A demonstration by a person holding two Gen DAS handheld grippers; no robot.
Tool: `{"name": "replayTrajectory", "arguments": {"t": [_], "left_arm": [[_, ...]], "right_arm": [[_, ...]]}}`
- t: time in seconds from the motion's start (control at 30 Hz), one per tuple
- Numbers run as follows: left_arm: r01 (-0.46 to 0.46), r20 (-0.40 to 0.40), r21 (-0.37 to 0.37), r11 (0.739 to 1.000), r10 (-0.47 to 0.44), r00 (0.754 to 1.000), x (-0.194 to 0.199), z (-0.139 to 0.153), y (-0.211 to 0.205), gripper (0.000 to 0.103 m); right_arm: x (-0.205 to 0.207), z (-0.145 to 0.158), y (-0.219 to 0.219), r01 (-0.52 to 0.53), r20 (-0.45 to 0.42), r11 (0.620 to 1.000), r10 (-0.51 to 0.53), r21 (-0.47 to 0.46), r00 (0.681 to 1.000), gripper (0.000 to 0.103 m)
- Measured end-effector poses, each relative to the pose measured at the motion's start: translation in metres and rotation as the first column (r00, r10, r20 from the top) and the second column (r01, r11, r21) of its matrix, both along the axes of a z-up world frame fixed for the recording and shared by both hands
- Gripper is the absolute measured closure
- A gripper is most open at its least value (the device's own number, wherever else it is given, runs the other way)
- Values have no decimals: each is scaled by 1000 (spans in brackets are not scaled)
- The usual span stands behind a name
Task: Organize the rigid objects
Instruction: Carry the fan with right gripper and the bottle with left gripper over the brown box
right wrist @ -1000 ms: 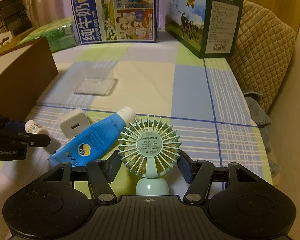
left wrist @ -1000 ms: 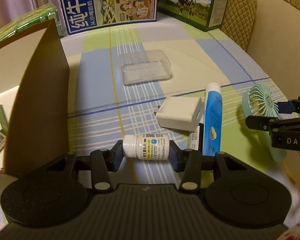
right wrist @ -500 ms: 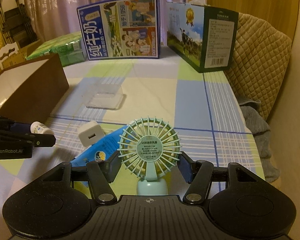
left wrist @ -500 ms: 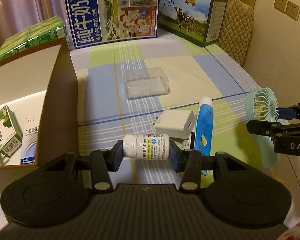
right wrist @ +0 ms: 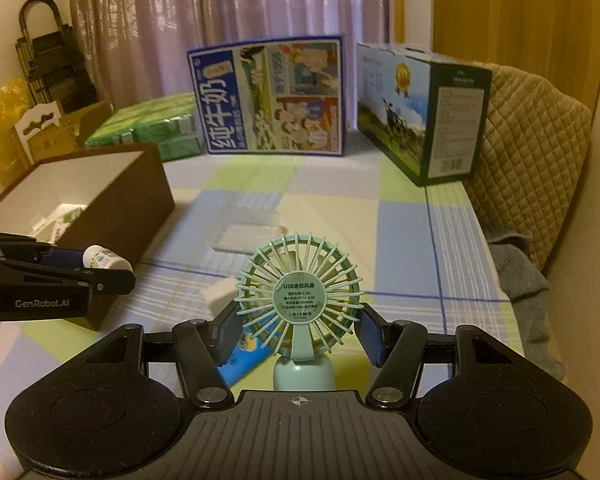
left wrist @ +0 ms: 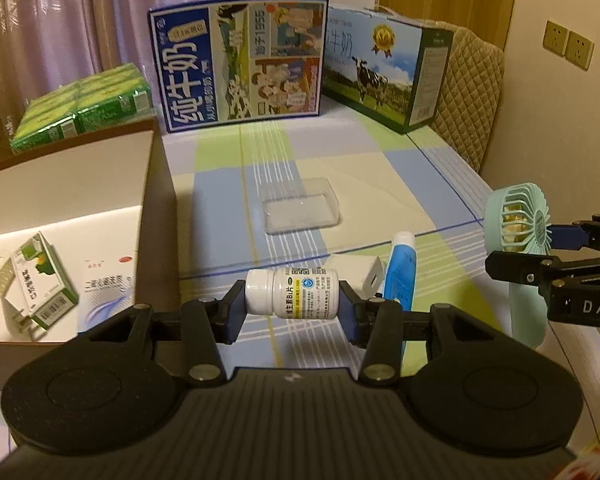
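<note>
My left gripper (left wrist: 291,304) is shut on a white pill bottle (left wrist: 292,298), held sideways above the checked tablecloth. My right gripper (right wrist: 298,330) is shut on the round head of a mint-green mini fan (right wrist: 298,294), held upright off the table. In the left wrist view the fan (left wrist: 518,222) and the right gripper (left wrist: 556,276) hang at the right edge. In the right wrist view the left gripper (right wrist: 108,274) holds the bottle (right wrist: 104,258) at the left. A white charger (left wrist: 358,278) and a blue tube (left wrist: 398,276) lie on the cloth below.
A brown open box (left wrist: 152,216) with white inside stands at the left and holds small cartons (left wrist: 46,280). A clear plastic lid (left wrist: 300,210) lies mid-table. Two milk cartons (left wrist: 244,64) (right wrist: 424,112) and green packs (left wrist: 84,112) line the back. A quilted chair (right wrist: 540,152) stands right.
Both grippers have risen with their loads, the bottle and the fan. More of the room, the box's inside and the back cartons now show.
</note>
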State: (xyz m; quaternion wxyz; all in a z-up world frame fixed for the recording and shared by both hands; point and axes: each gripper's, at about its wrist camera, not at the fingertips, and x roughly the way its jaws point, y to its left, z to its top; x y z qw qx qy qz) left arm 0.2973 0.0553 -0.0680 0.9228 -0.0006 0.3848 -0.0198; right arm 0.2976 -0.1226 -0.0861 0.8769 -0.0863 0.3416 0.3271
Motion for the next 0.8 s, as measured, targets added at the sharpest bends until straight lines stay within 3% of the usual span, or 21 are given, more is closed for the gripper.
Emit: {"name": "replayTrajectory", "arguments": {"t": [0.8], "left_arm": [[-88, 94, -22, 996, 90, 991, -50, 53, 72, 61]], "right_arm": [[-54, 52, 72, -142, 41, 987, 139, 80, 989, 46]]}}
